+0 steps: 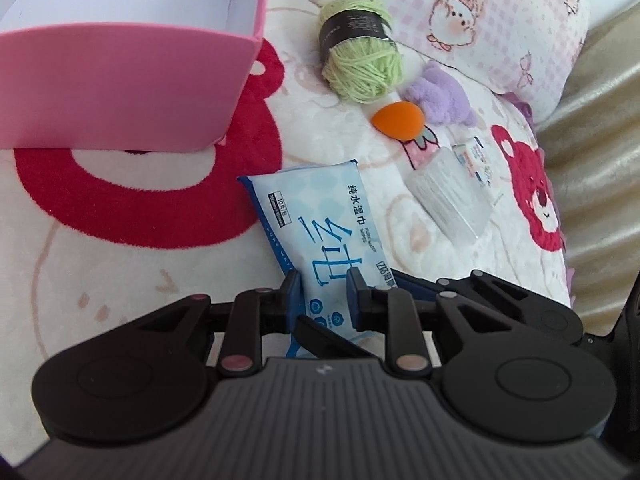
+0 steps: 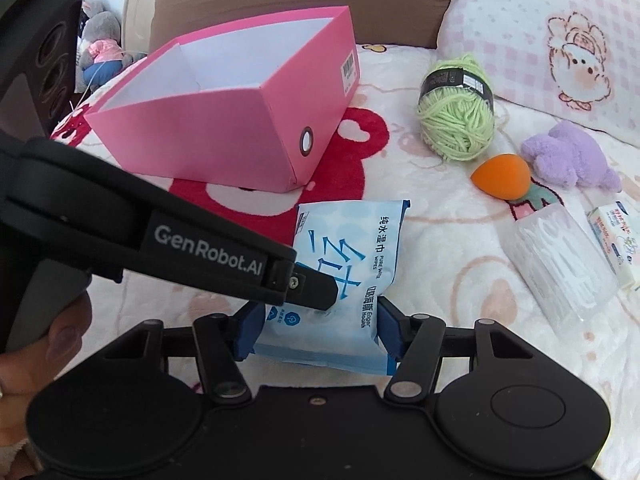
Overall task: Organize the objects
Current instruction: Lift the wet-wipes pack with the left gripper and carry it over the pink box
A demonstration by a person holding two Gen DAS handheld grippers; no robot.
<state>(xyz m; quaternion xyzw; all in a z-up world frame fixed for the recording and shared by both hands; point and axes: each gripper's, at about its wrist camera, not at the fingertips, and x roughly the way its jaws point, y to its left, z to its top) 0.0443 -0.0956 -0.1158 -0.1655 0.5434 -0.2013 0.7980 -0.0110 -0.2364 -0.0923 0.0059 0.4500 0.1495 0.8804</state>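
A light blue wet wipes pack [image 1: 316,220] [image 2: 340,248] is held at its near end by both grippers, just above the bear-print blanket [image 1: 140,272]. My left gripper [image 1: 323,292] is shut on it, its blue pads pinching the pack thin. In the right wrist view the left gripper [image 2: 320,296] comes in from the left, across the pack. My right gripper [image 2: 318,330] is shut on the pack's width, one pad against each side edge. The open pink box [image 1: 120,92] [image 2: 224,120] stands just beyond the pack, and what I can see of its inside is bare white.
Right of the box lie a green yarn ball [image 2: 456,120], an orange sponge [image 2: 502,176], a purple plush [image 2: 568,156], a clear plastic packet [image 2: 556,264] and a small tissue pack [image 2: 612,236]. A patterned pillow [image 2: 560,40] lies behind them. A hand [image 2: 48,340] holds the left gripper.
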